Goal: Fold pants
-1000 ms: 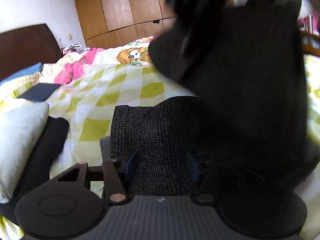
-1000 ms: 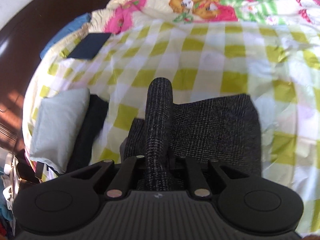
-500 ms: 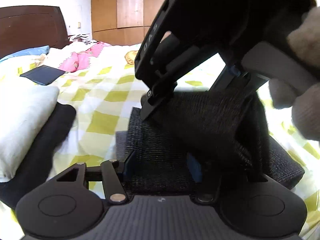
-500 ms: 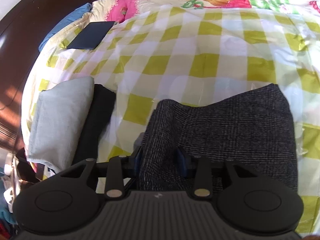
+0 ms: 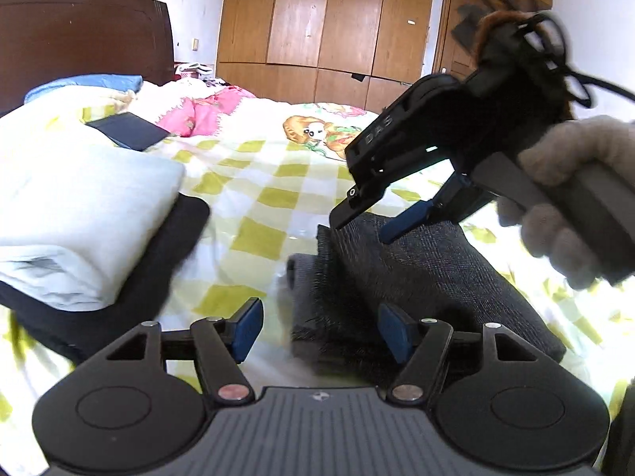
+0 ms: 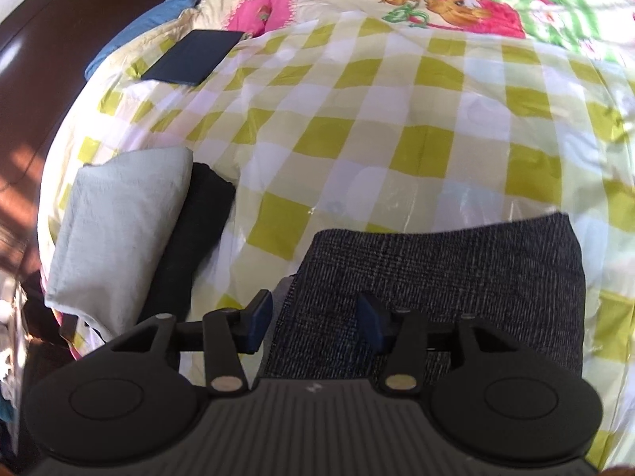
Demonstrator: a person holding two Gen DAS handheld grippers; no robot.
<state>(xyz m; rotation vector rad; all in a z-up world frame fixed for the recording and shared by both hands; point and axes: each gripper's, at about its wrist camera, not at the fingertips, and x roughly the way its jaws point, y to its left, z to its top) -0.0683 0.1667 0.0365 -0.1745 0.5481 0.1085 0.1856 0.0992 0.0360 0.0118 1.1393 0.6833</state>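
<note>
Both the left gripper (image 5: pixel 319 331) and right gripper (image 6: pixel 315 321) hang released just above the folded pants (image 6: pixel 456 277) (seemingly finished), leaving the bundle undisturbed.

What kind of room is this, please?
Most likely a home bedroom: a bed with a checked yellow bedsheet, a dark wooden headboard and a tall wooden wardrobe behind it.

Our left black two-finger gripper (image 5: pixel 319 329) hangs with jaws spread; our right black two-finger gripper (image 6: pixel 315 323), in a grey-gloved hand (image 5: pixel 571 198), likewise gapes.
</note>
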